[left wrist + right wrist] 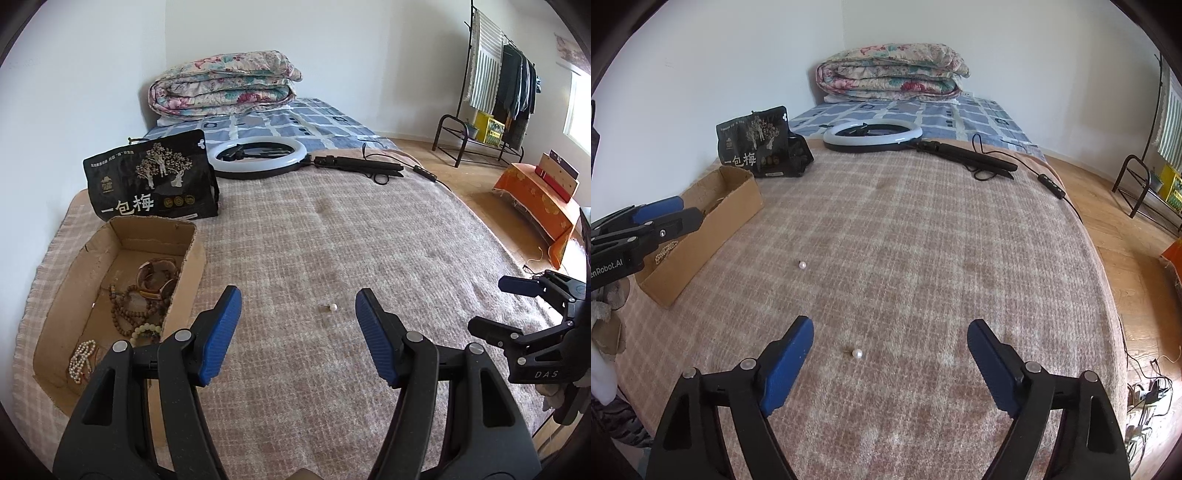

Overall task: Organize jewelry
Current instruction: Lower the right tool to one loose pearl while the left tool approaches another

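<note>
While both tongs hang spread over the bed, two pearl earrings wait on the blanket.
Left gripper (pixel 298 308): released, holding nothing; one pearl earring (pixel 332 307) lies on the plaid blanket (pixel 332 229) between its blue fingertips and a little beyond them.
Right gripper (pixel 890 341): released and empty as well; a second pearl earring (pixel 857 353) sits between its pads, slightly left of centre.
Cardboard box (pixel 194 258): to the left, already holding bead strands (pixel 136 306) and a pearl bracelet (pixel 82 356).
Step in hand: likely lining up on the loose earrings, the last pieces outside the box.
Next move: lower, close gently on the small pearl without pressing it into the pile, then carry it to the box.
Background: black snack bag (pixel 155 177), ring light (pixel 258 157).
</note>
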{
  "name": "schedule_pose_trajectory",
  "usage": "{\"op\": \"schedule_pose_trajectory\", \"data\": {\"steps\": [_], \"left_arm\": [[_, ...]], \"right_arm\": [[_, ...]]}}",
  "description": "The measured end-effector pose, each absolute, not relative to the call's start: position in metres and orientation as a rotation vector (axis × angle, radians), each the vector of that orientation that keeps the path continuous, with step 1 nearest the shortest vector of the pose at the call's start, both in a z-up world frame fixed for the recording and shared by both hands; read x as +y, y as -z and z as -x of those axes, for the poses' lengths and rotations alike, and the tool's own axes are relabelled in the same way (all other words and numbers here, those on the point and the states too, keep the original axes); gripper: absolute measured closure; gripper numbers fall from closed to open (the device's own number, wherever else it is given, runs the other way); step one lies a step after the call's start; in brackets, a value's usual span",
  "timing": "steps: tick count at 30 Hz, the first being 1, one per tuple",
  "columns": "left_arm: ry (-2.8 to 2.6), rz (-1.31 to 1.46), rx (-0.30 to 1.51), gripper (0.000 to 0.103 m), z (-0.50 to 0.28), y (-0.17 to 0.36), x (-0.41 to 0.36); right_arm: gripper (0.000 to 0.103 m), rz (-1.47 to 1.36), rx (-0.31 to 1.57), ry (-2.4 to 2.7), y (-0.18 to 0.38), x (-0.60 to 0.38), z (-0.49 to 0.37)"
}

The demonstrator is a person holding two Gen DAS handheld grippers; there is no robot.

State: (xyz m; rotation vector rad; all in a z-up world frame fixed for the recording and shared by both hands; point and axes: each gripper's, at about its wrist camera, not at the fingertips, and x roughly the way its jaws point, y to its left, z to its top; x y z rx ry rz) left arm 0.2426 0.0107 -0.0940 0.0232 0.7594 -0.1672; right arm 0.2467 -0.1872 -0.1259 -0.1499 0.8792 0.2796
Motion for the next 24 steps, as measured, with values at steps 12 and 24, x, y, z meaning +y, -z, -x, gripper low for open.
{"op": "schedule_pose_trajectory", "data": {"steps": [12, 24], "left_arm": [[0.212, -0.042, 0.800, 0.040, -0.257, 0.135, -0.020], [0.228, -0.006, 0.846, 0.053, -0.283, 0.177, -0.019]], "right_arm": [[0.035, 0.172, 0.928, -0.347, 0.155, -0.188, -0.242], [0.052, 0.233, 0.953, -0.404, 0.177, -0.182, -0.249]]}}
